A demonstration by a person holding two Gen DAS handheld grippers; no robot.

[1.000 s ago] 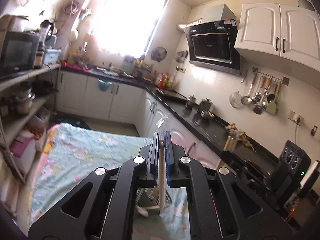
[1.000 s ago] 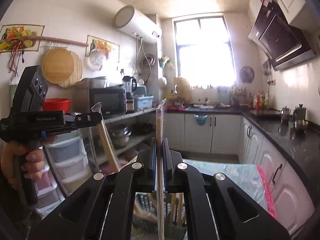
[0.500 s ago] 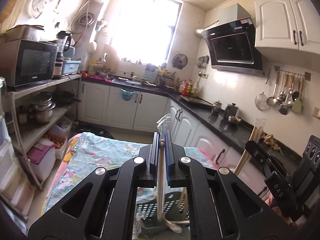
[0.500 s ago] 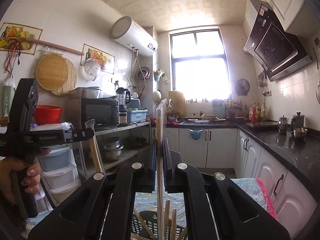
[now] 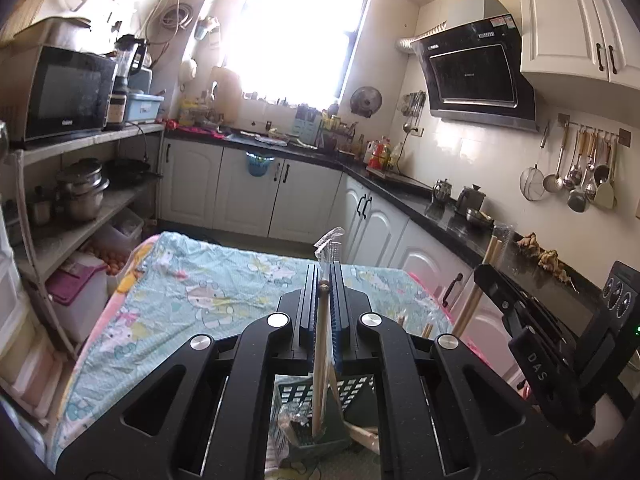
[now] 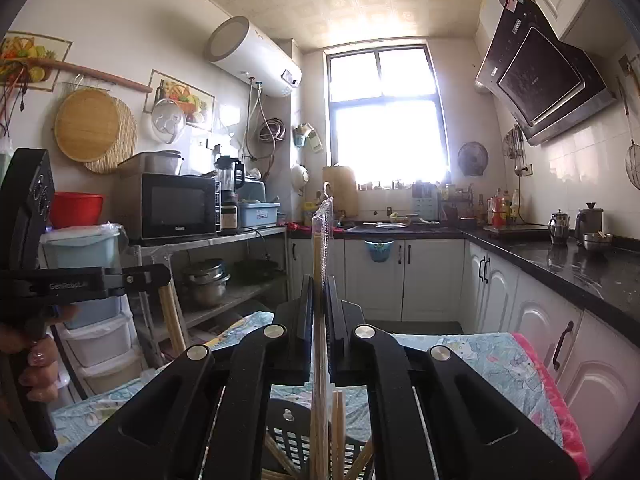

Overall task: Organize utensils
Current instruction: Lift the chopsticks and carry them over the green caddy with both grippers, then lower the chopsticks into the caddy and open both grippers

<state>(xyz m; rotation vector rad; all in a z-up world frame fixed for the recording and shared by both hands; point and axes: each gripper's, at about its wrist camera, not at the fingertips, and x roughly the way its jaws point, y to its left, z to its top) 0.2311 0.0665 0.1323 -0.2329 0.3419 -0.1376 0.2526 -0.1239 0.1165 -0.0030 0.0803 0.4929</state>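
Observation:
My left gripper (image 5: 325,280) is shut on a pack of wooden chopsticks in clear plastic wrap (image 5: 321,344), held upright over a dark perforated utensil basket (image 5: 296,400) on the table. My right gripper (image 6: 319,284) is shut on another wrapped pack of chopsticks (image 6: 321,248), also upright, above the same basket (image 6: 294,436), which holds several loose chopsticks (image 6: 339,424). The right gripper also shows in the left wrist view (image 5: 532,320), at the right. The left gripper shows in the right wrist view (image 6: 132,280), at the left, in a hand.
The table wears a light blue cartoon-print cloth (image 5: 192,296). A black counter (image 5: 440,216) with kettles runs along the right. A shelf rack (image 5: 80,216) with a microwave and pots stands left. Storage drawers (image 6: 100,344) stand beside it.
Both views have tilted down and swung, so the table and basket sit higher in frame. Both grippers have stayed shut on their chopstick packs.

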